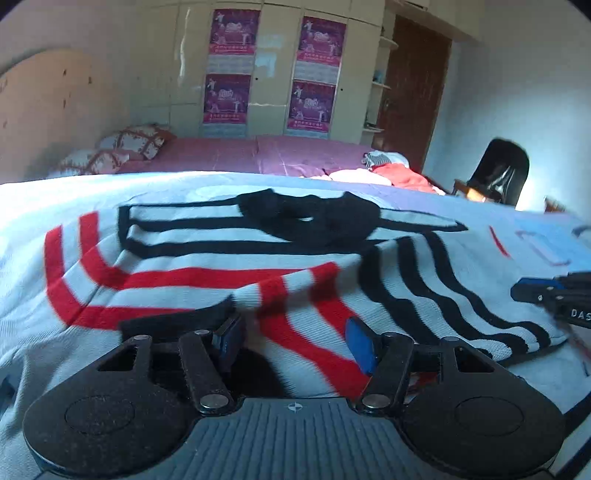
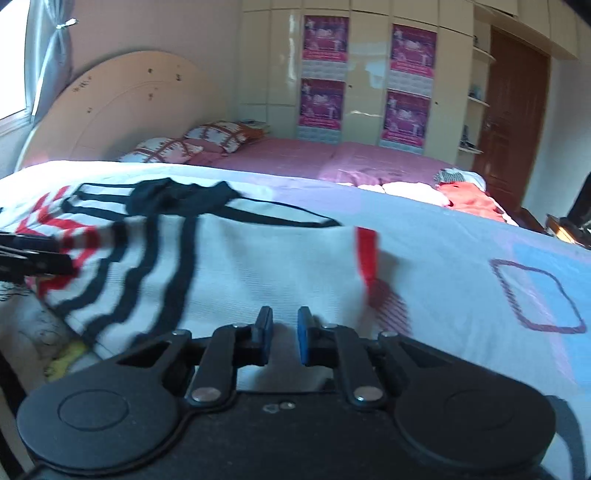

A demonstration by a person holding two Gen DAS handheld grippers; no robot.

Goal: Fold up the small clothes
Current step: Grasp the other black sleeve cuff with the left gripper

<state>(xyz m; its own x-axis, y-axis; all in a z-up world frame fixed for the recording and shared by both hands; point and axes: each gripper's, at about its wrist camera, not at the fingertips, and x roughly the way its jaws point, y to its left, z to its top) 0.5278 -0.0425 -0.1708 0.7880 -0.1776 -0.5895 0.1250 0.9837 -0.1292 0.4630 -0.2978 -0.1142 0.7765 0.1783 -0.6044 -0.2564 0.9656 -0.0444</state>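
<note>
Left tongs point(image 1: 295, 339) gape over the striped sweater point(image 1: 258, 258); right tongs point(image 2: 284, 332) stand narrowly apart at its hem.

Left tongs point(image 1: 295, 339) gape over the striped shirt point(image 1: 236, 266) on the bedspread point(image 1: 74, 192).

A pale bedspread with blue and purple outlined squares point(image 2: 535, 291) covers the near bed. Beyond it lies a pink-sheeted bed point(image 1: 236, 153) with two red-and-white patterned pillows point(image 1: 135, 142) at its rounded beige wooden headboard point(image 2: 147, 107). A crumpled orange-red cloth point(image 1: 402, 175) sits at its far corner. Four magenta posters point(image 1: 232, 31) hang on the cream wardrobe doors point(image 2: 365, 92), beside a brown wooden door point(image 2: 513, 118). A black chair point(image 1: 506, 173) stands right.
</note>
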